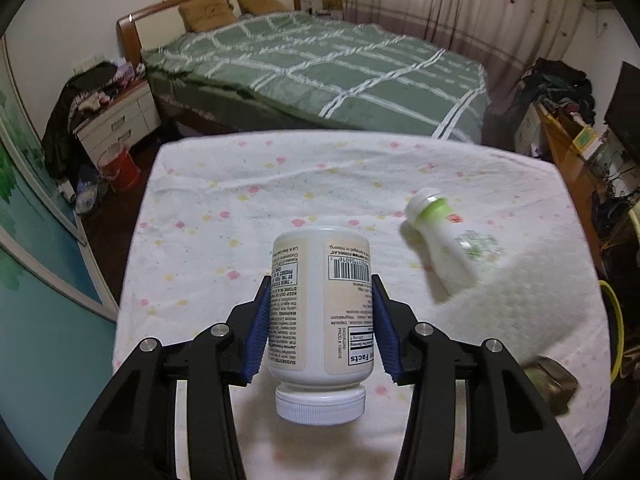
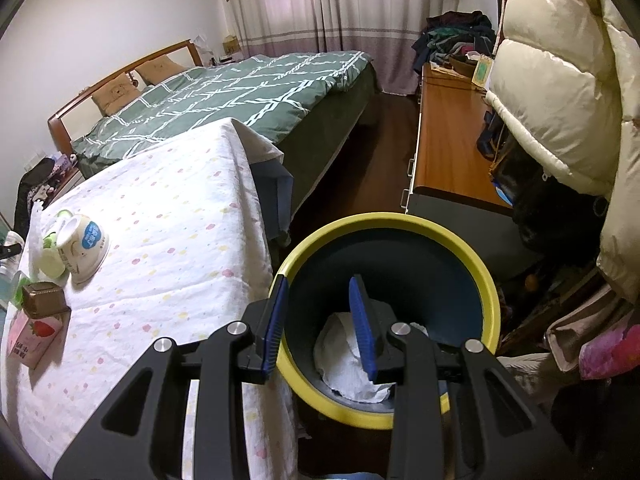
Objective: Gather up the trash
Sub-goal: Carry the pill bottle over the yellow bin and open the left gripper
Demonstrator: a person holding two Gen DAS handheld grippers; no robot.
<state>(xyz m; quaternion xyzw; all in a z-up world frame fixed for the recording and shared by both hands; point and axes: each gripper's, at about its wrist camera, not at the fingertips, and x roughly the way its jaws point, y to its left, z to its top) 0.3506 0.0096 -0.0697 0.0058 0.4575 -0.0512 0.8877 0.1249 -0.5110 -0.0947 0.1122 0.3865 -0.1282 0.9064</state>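
While the left tool (image 1: 320,320) grips a white pill bottle (image 1: 322,312) between its blue pads, cap toward the camera and long axis along the fingers, the bottle hangs just above the cloth-covered counter (image 1: 240,200). The yellow-rimmed bin (image 2: 490,280) sits off the counter's right edge, under the right tool (image 2: 320,320), whose jaws stand partly open and empty, so the bottle has to travel rightward; a second bottle (image 1: 444,240) lies on its side on the counter

The supplement bottle (image 1: 322,312) is smooth glossy white plastic with a printed paper label (its cap ridged). The tablecloth (image 1: 280,184) is soft, matt, crinkled cloth. The bin (image 2: 490,292) has a smooth plastic rim, crumpled paper (image 2: 344,356) inside.
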